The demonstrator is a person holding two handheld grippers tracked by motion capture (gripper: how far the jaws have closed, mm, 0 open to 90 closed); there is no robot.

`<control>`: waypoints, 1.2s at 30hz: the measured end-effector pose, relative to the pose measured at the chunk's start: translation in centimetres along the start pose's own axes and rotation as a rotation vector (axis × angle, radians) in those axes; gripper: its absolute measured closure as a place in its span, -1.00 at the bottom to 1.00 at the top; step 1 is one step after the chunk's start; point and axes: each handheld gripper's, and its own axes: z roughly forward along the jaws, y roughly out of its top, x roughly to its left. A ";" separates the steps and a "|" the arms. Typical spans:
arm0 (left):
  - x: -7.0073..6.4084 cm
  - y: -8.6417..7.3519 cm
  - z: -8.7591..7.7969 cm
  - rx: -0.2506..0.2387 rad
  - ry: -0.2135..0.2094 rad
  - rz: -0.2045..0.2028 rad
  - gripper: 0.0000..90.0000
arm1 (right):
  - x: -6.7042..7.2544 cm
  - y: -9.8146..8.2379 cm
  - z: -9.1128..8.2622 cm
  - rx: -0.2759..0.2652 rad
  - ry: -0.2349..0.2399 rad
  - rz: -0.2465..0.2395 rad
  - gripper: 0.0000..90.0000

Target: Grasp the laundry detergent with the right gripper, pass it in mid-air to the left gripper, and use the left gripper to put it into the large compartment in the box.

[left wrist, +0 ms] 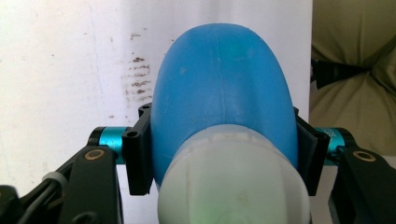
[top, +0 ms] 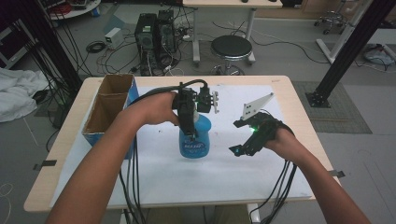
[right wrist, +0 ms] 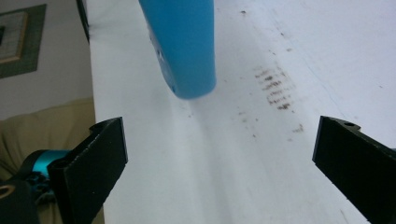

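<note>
1. The table (top: pixel 280 88) carries one white sheet (top: pixel 154 186) that covers most of its top. Everything in play sits on that sheet or at its left edge.
2. One cardboard box (top: pixel 108 108) stands along the table's left edge, toward the far-left corner. It has two open compartments, and as far as the high view shows, both look empty.
3. One blue bottle (top: pixel 194 140) stands upright near the middle of the table, just right of the box and apart from it. Its cap (left wrist: pixel 233 186) is white, seen in the left gripper view.
4. The left gripper (top: pixel 188 122) comes down on the bottle from above. Its jaws are clamped on the bottle's blue shoulders just below the cap, one pad on each side, so the bottle is firmly held.
5. The right gripper (top: pixel 243 148) hangs over the right half of the table, well apart from the bottle. Its jaws stand wide apart with nothing between them. In the right gripper view the bottle's lower part (right wrist: pixel 184 46) lies ahead, beyond the jaw tips.
6. Judged from this, the work is at an early-to-middle stage. The grasp by the left gripper is done and the right one is clear of the bottle. The bottle's base seems to rest on the sheet, though I cannot be sure.
7. What seems left is the lift, the carry toward the left edge and the drop into one compartment.
8. Count: one table, one sheet, one box with two compartments, one bottle, two grippers.
</note>
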 end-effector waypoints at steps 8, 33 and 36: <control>0.8 -0.8 -0.7 0.000 0.062 -0.071 -0.16 | -0.7 -1.1 -1.3 0.139 0.039 0.048 -0.99; 4.2 -4.2 -6.1 0.000 0.183 -0.450 -0.14 | -2.5 -7.6 -9.8 0.276 -0.197 0.218 -0.98; 4.4 -4.7 -7.4 -0.019 0.204 -0.484 -0.14 | -2.4 -8.3 -10.3 0.266 -0.193 0.228 -0.98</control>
